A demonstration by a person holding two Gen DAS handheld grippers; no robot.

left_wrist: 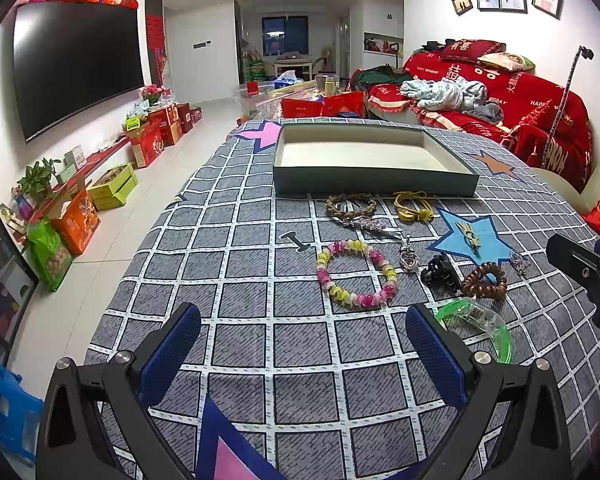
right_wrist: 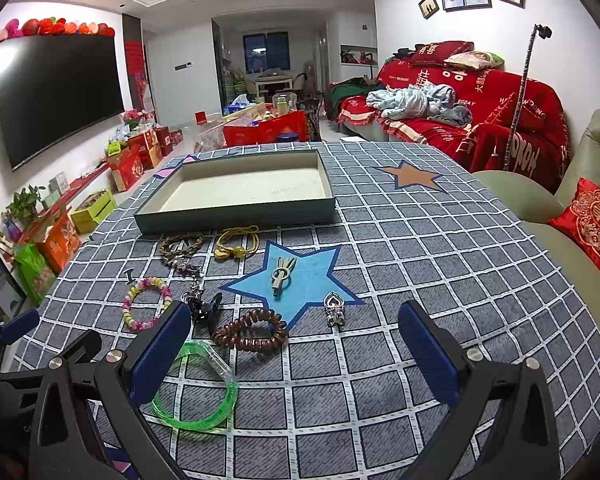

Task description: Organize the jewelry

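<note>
An empty grey tray (left_wrist: 374, 183) (right_wrist: 236, 216) sits on the checked tablecloth. In front of it lie several pieces: a pink-yellow bead bracelet (left_wrist: 356, 274) (right_wrist: 146, 308), a brown bead bracelet (left_wrist: 350, 205) (right_wrist: 182, 245), a yellow cord (left_wrist: 412, 206) (right_wrist: 236, 242), a brown coil hair tie (left_wrist: 484, 282) (right_wrist: 250, 330), a green bangle (left_wrist: 480, 326) (right_wrist: 198, 388), a black claw clip (left_wrist: 440, 272) (right_wrist: 206, 308), a silver clip (right_wrist: 334, 310) and a beige clip (right_wrist: 282, 276). My left gripper (left_wrist: 304, 354) is open above bare cloth. My right gripper (right_wrist: 296, 354) is open near the coil tie.
A red-covered sofa (left_wrist: 520, 96) stands at the far right and a beige armchair (right_wrist: 572, 200) with a red cushion at the right table edge. A TV (left_wrist: 76, 64) and gift boxes (left_wrist: 152, 136) line the left wall. The right gripper shows in the left wrist view (left_wrist: 588, 268).
</note>
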